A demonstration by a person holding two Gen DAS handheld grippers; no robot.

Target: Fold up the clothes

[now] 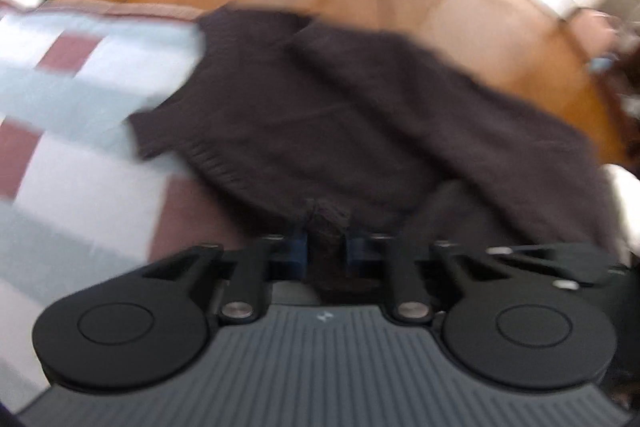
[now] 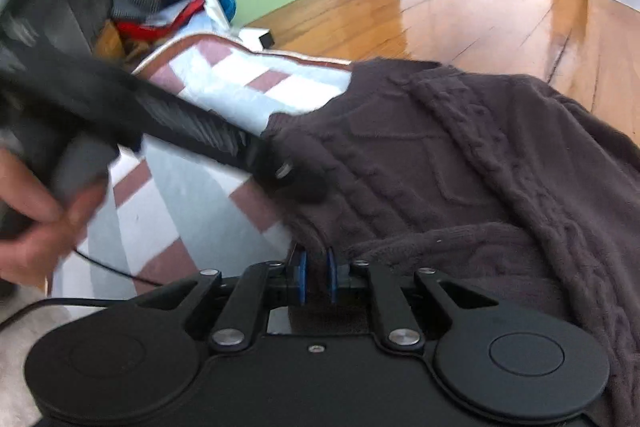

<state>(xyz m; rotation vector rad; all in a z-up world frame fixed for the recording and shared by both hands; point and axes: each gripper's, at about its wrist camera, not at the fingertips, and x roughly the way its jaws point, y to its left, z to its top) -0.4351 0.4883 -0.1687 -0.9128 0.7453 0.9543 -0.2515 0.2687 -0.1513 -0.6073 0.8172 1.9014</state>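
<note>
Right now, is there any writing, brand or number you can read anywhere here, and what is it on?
No readable text in either view.
Small pale mark on the ribbed grey body of the left gripper: too blurred to read.
Dark brown knitted sweater, checked quilt, right gripper: no label or print showing.
</note>
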